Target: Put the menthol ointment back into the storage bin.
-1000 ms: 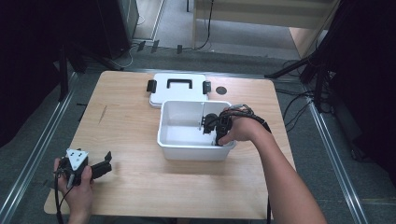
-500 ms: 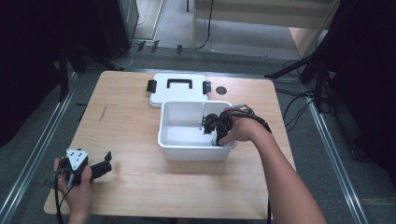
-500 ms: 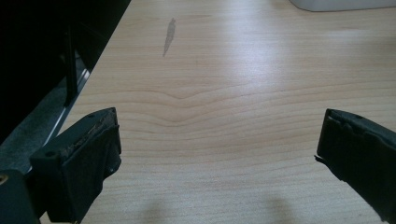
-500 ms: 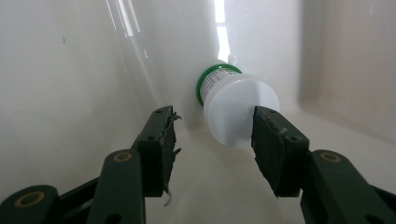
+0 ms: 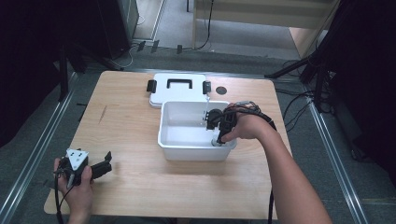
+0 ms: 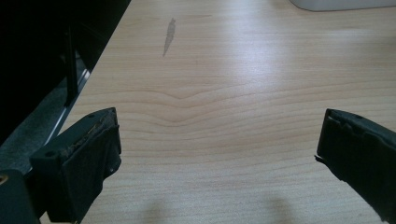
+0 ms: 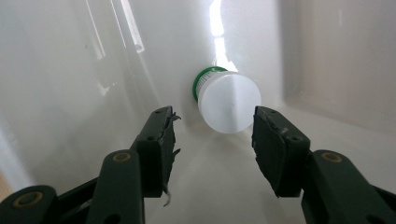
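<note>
A white plastic bin [image 5: 187,140] is seen standing open near the middle of a wooden table [image 5: 126,116]. Its white lid [image 5: 180,88], with a black handle and black clips, is laid flat just behind the bin, touching its far wall. The right gripper [image 5: 215,125] is held down inside the bin, at the bin's right end. In the right gripper view, a small white bottle [image 7: 229,101] with a green band is seen lying on the bin floor against a wall; the jaws are parted, just in front of it, without touching it. The left gripper [image 5: 103,163] is rested on the table well to the left of the bin, with its jaws spread wide and nothing between them.
</note>
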Tool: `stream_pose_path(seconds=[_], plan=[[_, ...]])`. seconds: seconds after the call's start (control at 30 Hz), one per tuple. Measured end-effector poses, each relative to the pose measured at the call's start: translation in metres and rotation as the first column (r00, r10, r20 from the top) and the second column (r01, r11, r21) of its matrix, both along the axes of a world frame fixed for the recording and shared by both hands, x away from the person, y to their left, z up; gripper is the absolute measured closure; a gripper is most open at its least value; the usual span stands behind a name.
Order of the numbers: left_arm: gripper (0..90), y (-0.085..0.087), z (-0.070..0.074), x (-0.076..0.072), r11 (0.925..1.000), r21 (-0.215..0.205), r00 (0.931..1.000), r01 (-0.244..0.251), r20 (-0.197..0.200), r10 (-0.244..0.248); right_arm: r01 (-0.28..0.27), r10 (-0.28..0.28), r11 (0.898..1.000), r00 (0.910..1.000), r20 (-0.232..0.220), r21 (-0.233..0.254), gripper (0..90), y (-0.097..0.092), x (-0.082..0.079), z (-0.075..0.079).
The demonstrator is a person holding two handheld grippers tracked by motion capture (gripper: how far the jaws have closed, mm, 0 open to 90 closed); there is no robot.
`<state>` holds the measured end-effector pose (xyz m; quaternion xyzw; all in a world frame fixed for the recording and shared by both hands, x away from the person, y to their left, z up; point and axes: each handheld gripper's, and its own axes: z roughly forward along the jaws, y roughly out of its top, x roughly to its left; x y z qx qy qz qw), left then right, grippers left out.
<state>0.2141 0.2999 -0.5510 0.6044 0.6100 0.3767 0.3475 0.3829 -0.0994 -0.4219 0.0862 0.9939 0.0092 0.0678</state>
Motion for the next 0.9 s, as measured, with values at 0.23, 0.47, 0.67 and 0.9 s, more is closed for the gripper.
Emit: stream_pose_path(seconds=[0.23,0.47,0.67,0.9], plan=[[0.1,0.000,0.000,0.000,1.0000,-0.001,1.0000,-0.001,0.002,0.001,0.000,-0.001,1.000,0.9999,0.017,0.028,50.1,-0.005,-0.002,0.017],[0.1,0.000,0.000,0.000,1.0000,0.000,1.0000,0.000,0.000,0.000,0.009,-0.011,0.998,0.9995,0.029,0.066,50.3,-0.015,-0.004,0.035],[0.1,0.000,0.000,0.000,1.0000,0.006,1.0000,0.002,-0.003,-0.002,0.021,-0.025,0.995,0.9990,0.036,0.102,50.4,-0.026,-0.007,0.050],[0.1,0.000,0.000,0.000,1.0000,0.009,1.0000,0.003,-0.004,-0.003,0.054,-0.059,0.992,0.9974,0.041,0.115,50.4,-0.044,-0.011,0.061]])
